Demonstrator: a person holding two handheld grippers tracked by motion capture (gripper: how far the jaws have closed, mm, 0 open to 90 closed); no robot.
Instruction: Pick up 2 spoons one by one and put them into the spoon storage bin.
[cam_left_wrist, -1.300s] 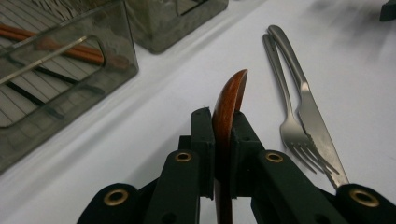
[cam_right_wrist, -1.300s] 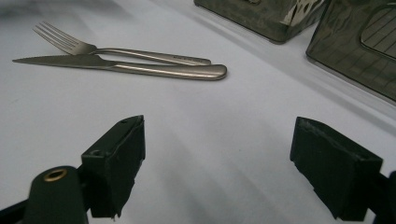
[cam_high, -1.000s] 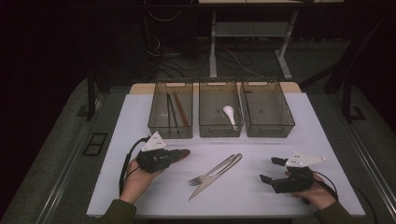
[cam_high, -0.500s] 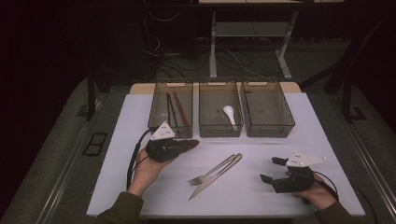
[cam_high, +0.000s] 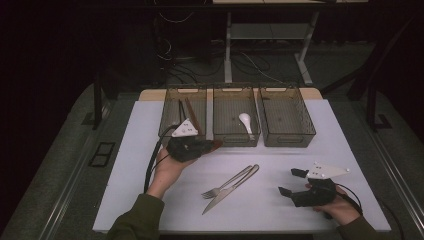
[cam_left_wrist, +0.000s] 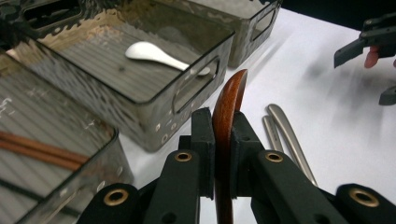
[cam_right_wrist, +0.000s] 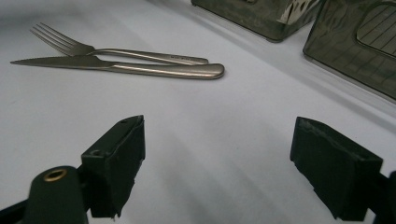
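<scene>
My left gripper (cam_high: 207, 146) hovers just in front of the left bin (cam_high: 167, 107) and the middle bin (cam_high: 218, 112), shut on a brown wooden spoon (cam_left_wrist: 229, 100) held on edge between its pads. The spoon's tip (cam_high: 216, 145) pokes out toward the middle bin, which holds a white spoon (cam_high: 245, 121). The left bin holds brown chopsticks (cam_high: 190, 112). A steel fork (cam_high: 224, 184) and knife (cam_high: 231, 188) lie side by side at the centre of the board. My right gripper (cam_high: 292, 182) rests at the front right, open, with nothing between its fingers (cam_right_wrist: 120, 154).
A third bin (cam_high: 286, 117) on the right looks empty. All three bins stand in a row at the far edge of the white board (cam_high: 125, 165). Dark floor, table legs and cables lie beyond the table.
My left gripper has moved away from the person and slightly right toward the bins, rising a little, with the wooden spoon still in it. The right gripper has stayed put.
</scene>
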